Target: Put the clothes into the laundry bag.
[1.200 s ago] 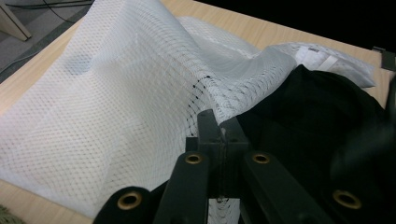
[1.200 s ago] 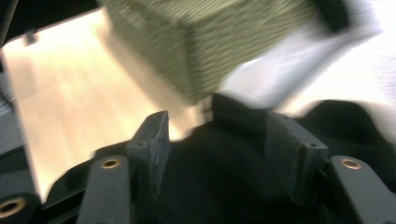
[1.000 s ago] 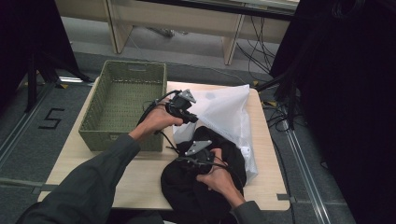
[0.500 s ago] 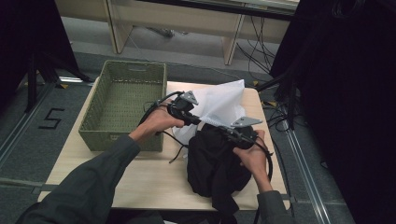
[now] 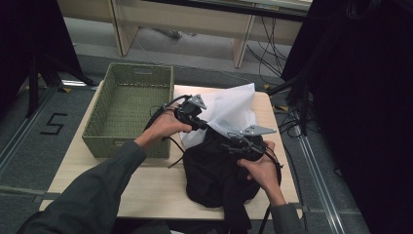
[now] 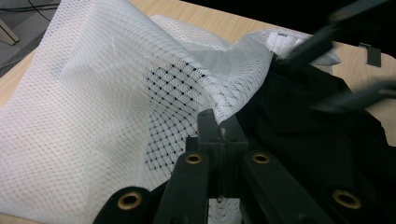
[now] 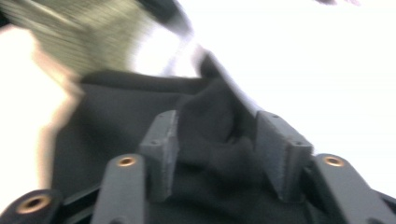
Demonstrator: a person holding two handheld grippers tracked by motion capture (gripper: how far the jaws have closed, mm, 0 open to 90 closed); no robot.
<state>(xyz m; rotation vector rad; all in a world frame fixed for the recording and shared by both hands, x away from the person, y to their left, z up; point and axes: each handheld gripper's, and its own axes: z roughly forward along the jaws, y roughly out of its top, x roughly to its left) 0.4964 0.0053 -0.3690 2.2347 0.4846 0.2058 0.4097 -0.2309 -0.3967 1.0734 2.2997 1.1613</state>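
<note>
White mesh bag (image 6: 93, 93) – fine open netting, slightly sheer, soft. Black garment (image 5: 214, 168) – matt cloth, limp. Basket (image 5: 129, 109) – coarse green weave. Table (image 5: 146, 190) is pale wood-look, smooth. Jaws are matt black plastic with brass-coloured rivets.

Pale wooden table top (image 5: 146, 190) on grey carpeted floor (image 5: 29, 146), white "5" marking (image 5: 53, 124) at left. Light wooden desk legs (image 5: 122, 24) behind, black cables (image 5: 265, 41) trailing beside. Black curtain (image 5: 360, 97) along the right.
</note>
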